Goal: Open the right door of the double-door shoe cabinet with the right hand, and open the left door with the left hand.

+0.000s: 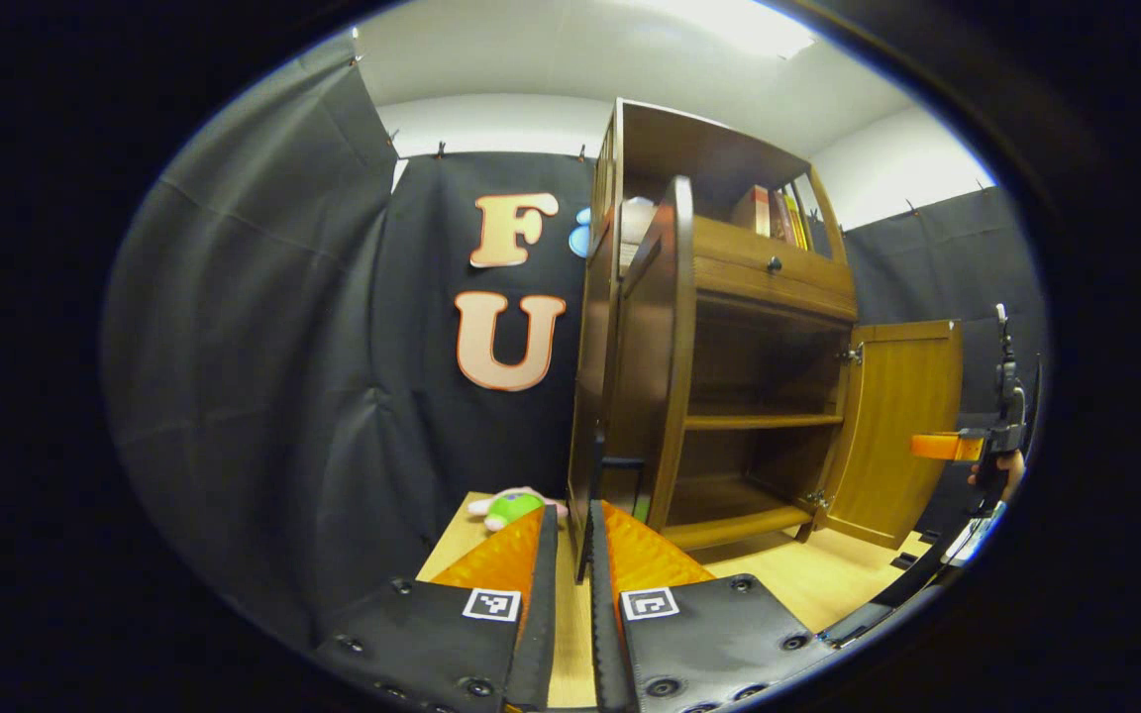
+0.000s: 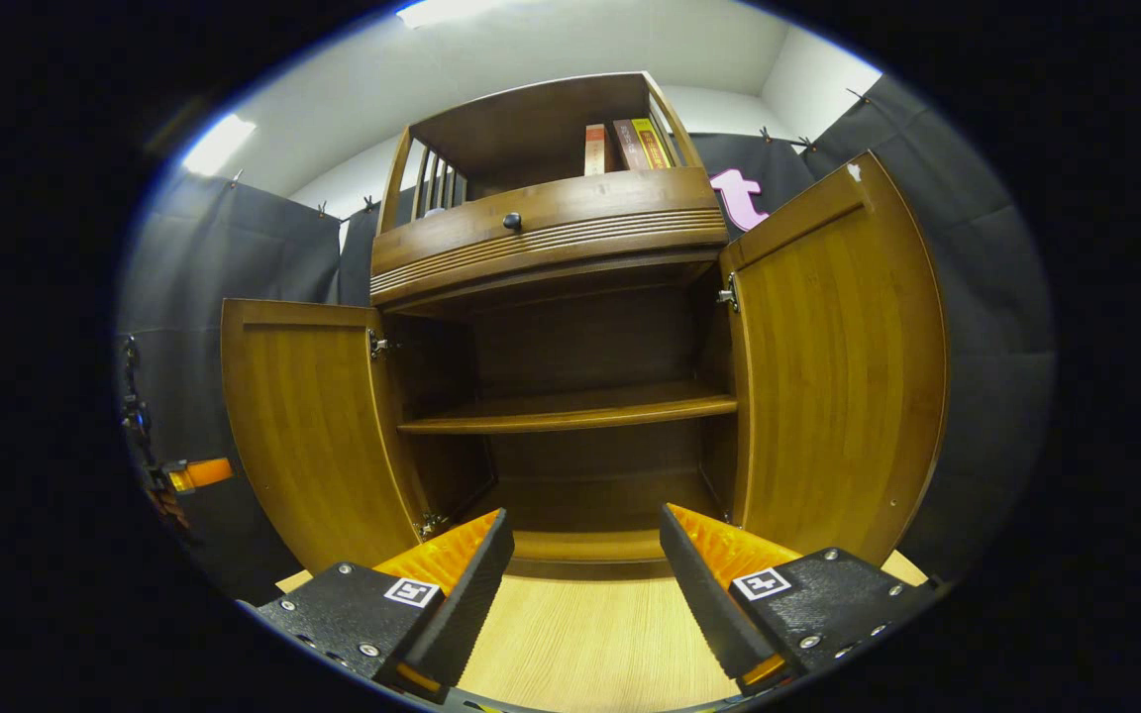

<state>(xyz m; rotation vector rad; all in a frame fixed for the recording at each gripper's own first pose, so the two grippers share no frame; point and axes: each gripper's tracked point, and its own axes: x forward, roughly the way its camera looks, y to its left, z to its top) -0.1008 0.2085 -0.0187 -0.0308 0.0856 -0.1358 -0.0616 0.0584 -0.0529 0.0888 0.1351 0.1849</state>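
The left gripper pinched the left door's edge; the right gripper stood open before the cabinet, right door swung wide. Jerking sideways might have strained the hinge.

Bright ceiling lights glare overhead; both views sharp, strongly bowed toward the edges.

Black screwed gripper bodies, square coded markers, ridged jaws
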